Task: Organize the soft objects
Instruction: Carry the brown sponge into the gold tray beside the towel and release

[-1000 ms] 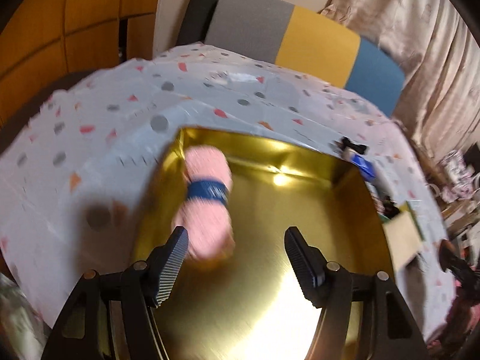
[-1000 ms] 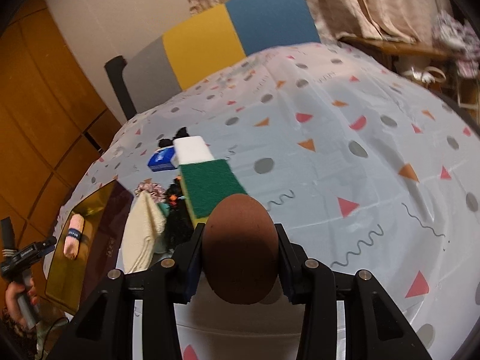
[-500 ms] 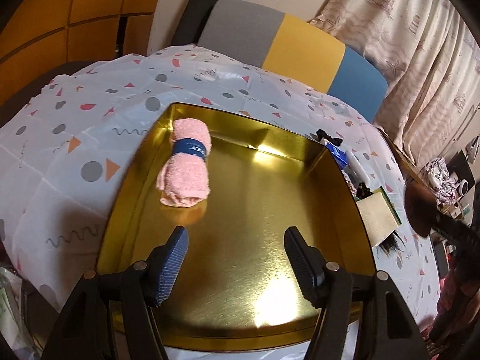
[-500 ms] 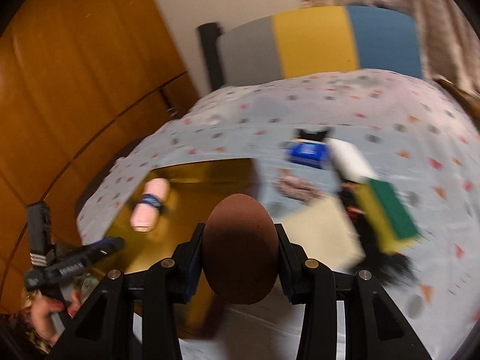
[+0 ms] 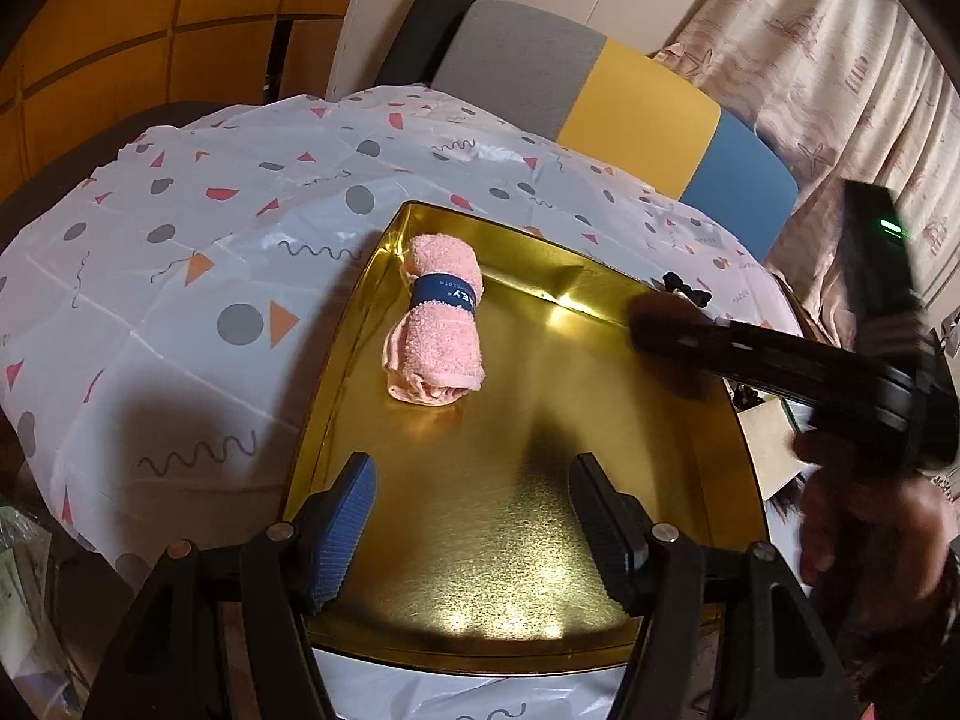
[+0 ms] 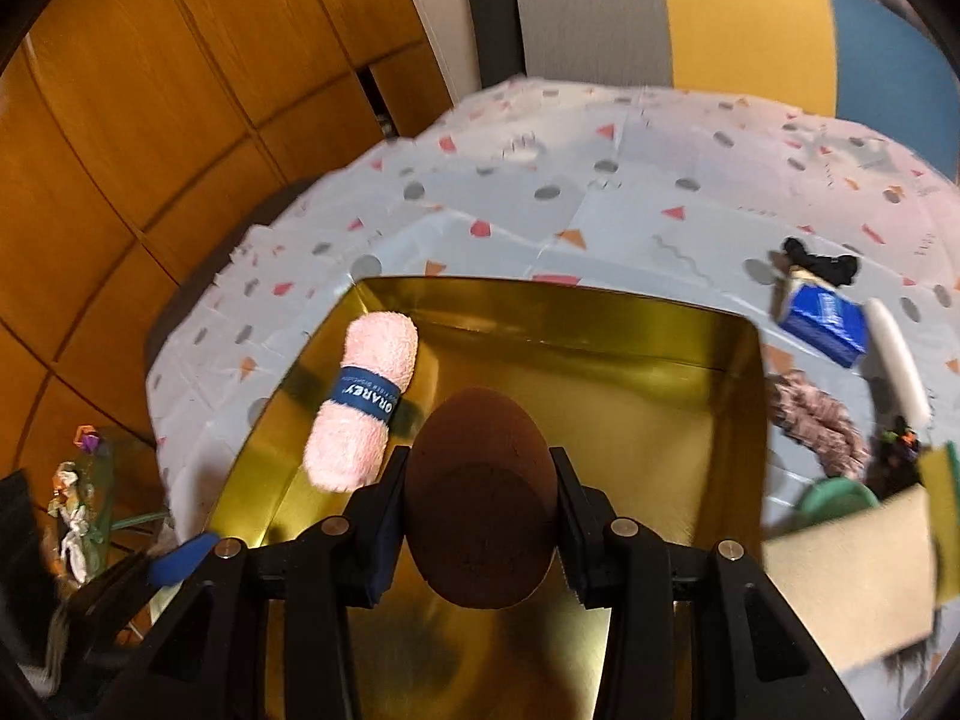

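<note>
A gold tray (image 5: 660,426) (image 6: 600,324) lies on the patterned tablecloth. A rolled pink towel (image 5: 435,324) (image 6: 363,402) with a blue band rests in the tray's far left part. My left gripper (image 5: 474,480) hangs open over the tray's near side, with nothing between its fingers and the towel well ahead of it. My right gripper (image 6: 480,468) is shut on a brown egg-shaped sponge (image 6: 480,486) and hovers above the tray's middle. In the left wrist view the right gripper (image 5: 654,330) reaches in, blurred, from the right, held by a hand (image 5: 870,534).
Right of the tray lie a blue box (image 6: 825,324), a white sponge (image 6: 894,366), a black hair tie (image 6: 819,264), a fluffy scrunchie (image 6: 810,420), a beige cloth (image 6: 852,576) and a green-yellow sponge (image 6: 942,480). A grey, yellow and blue chair (image 5: 600,84) stands behind the table.
My right gripper swung left with the brown sponge, from above the tablecloth to over the tray. The left gripper drew back from the towel and stays open.
</note>
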A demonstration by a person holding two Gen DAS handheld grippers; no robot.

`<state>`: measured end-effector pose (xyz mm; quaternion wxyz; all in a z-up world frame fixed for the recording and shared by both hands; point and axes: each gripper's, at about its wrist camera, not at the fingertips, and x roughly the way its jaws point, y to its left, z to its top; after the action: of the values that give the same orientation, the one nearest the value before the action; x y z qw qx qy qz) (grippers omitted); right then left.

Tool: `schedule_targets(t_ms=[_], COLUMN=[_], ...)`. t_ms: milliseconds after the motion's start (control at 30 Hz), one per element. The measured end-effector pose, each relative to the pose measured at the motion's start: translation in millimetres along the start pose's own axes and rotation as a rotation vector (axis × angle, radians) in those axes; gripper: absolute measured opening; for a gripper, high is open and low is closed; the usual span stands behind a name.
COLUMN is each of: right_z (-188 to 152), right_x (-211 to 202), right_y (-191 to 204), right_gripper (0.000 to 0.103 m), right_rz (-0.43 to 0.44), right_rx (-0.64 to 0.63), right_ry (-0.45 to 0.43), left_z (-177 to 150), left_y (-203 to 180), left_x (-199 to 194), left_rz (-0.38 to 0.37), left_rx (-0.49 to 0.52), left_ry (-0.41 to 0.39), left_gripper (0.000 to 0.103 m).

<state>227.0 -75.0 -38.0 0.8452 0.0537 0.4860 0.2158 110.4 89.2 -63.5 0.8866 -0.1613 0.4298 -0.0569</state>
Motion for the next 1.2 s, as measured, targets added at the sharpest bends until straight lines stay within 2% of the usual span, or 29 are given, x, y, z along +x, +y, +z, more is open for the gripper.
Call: schedule_targets(t_ms=[367,433,500,633,800,933,1200], right_z=[34.2,37.8,40.6,40.1,31.1,15.0,-23.0], right_x=[73.2,76.8,76.0,58.2,22.8,-11.5,-67.2], right_y=[14.7,16.0,16.2,14.5,11.6,4.2,-30.7], right_gripper=[0.047,0.051,0.058,0.068,0.071,0.073,0.077], right_rz=[-0.034,-0.033,-0.018,-0.011,-0.033,-0.058,-0.126], right_rx=[0.058,0.075,0.094,0.103,0.070,0.037,0.056], right_ry=[0.055,0.033,0.022,-0.028,-0.094,-0.149,-0.219], left_z=[-1.6,-2.0,-1.8,-2.4,-4.8,-8.2,-21.6], left_y=[5.1,3.6,3.2,3.4,-0.9,-8.5,-35.3], left_x=[4.2,3.6,3.1,4.1,4.8,2.3,-1.6], left_rz=[-0.003,-0.007,-0.011,-0.013,-0.022,-0.060,-0.126], left_rx=[-0.025,-0.021,-0.019,-0.023,-0.010,0.023,0.120], left_ry=[0.034,0.031,0.031,0.033,0.038,0.030,0.031], left_gripper=[0.067,0.067,0.067,0.067,0.067,0.067,0.067])
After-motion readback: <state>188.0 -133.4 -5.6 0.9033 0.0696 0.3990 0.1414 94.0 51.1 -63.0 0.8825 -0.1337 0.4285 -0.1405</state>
